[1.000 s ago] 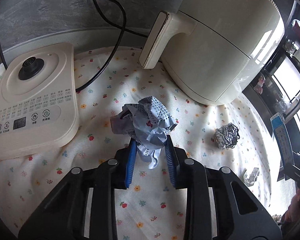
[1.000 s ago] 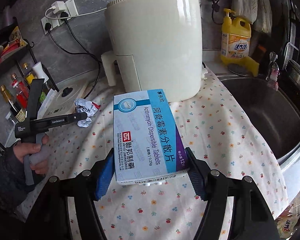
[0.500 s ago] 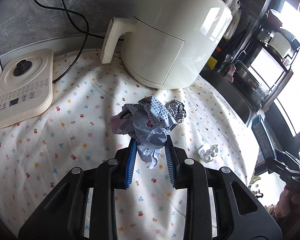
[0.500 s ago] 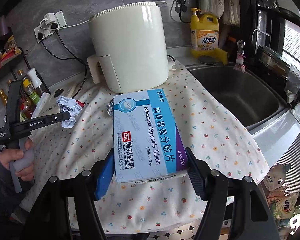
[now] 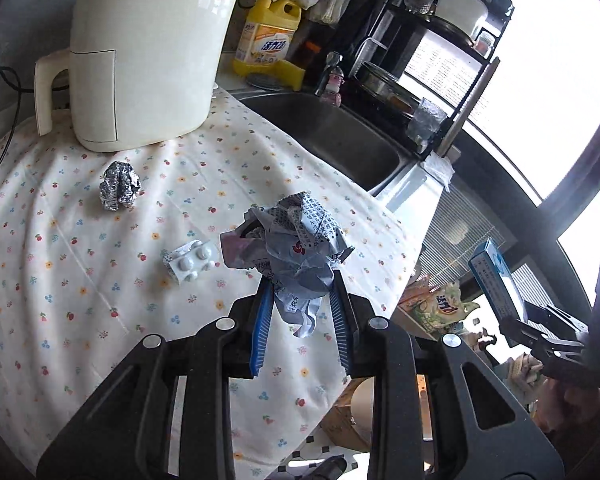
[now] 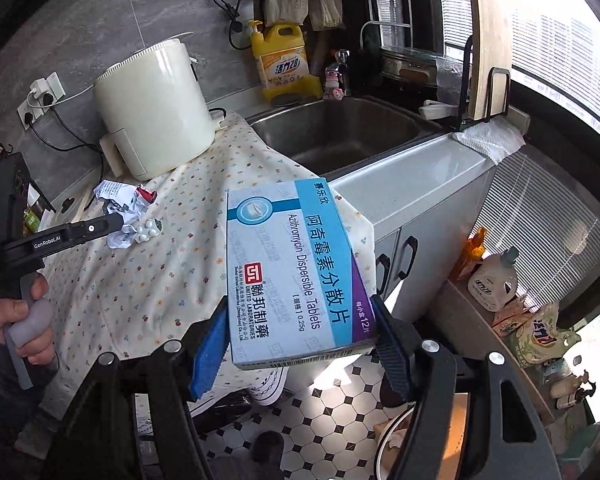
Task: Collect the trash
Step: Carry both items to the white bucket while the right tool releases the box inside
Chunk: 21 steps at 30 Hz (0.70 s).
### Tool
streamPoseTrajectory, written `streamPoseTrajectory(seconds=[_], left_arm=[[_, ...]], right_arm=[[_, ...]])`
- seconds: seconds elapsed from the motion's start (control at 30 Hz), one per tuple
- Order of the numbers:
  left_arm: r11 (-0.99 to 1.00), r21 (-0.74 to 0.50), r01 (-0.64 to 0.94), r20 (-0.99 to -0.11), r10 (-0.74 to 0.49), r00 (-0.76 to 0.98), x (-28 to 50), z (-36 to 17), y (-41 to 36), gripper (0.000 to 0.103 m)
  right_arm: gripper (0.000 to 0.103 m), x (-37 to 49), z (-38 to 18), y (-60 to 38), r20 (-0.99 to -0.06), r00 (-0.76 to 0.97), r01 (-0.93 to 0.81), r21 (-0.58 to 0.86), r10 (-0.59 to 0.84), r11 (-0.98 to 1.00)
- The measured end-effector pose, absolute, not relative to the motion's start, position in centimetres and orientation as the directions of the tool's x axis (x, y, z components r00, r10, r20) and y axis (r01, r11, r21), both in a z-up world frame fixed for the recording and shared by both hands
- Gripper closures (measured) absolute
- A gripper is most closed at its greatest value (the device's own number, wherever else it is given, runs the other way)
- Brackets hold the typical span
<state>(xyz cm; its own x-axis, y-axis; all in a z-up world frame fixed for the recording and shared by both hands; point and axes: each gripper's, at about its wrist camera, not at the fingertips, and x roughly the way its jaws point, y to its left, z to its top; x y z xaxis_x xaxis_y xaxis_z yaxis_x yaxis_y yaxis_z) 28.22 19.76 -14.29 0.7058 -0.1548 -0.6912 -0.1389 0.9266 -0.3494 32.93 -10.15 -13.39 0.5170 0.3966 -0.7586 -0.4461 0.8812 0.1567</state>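
My left gripper (image 5: 300, 300) is shut on a crumpled printed paper wad (image 5: 292, 244), held above the front edge of the flowered tablecloth (image 5: 80, 280). From the right wrist view the same paper wad (image 6: 124, 200) sits in the left gripper (image 6: 116, 222), which a hand (image 6: 24, 320) holds. My right gripper (image 6: 300, 332) is shut on a blue and white medicine box (image 6: 292, 264), held out past the counter's edge over the tiled floor. That medicine box (image 5: 496, 280) shows at the right of the left wrist view. A foil ball (image 5: 118, 186) and a blister pack (image 5: 190, 262) lie on the cloth.
A cream air fryer (image 5: 148, 52) stands at the back of the cloth. To its right lie a steel sink (image 6: 340, 132), a yellow detergent bottle (image 6: 280, 60) and a dish rack (image 5: 428, 64). Below the counter are cabinet doors (image 6: 400, 260), bottles (image 6: 492, 280) and tiled floor (image 6: 320, 412).
Both grippers have swung to the right and back from the counter, each keeping its load. The control-panel appliance has left the left view; the sink, cabinet and floor have come in.
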Motion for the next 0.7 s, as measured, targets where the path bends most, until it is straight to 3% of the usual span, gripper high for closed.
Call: streamPoseTrajectory(seconds=[0.6, 0.63, 0.7], left_arm=[[0.933, -0.343, 0.104, -0.751, -0.339, 0.566, 29.8, -17.5, -2.5, 0.075], [0.933, -0.344, 0.11, -0.755, -0.344, 0.558, 29.7, -17.8, -3.3, 0.075], [0.931, -0.344, 0.121, -0.763, -0.352, 0.541, 29.4, -18.4, -5.1, 0.075]], right_arm=[[0.035, 27.4, -17.9, -29.6, -0.815, 0.518, -0.233, 0.158, 0.26, 0.96], [0.023, 27.2, -18.6, -30.1, -0.829, 0.505, -0.225, 0.142, 0.24, 0.964], [0.011, 26.6, -19.8, -31.5, -0.849, 0.491, -0.199, 0.11, 0.196, 0.974]])
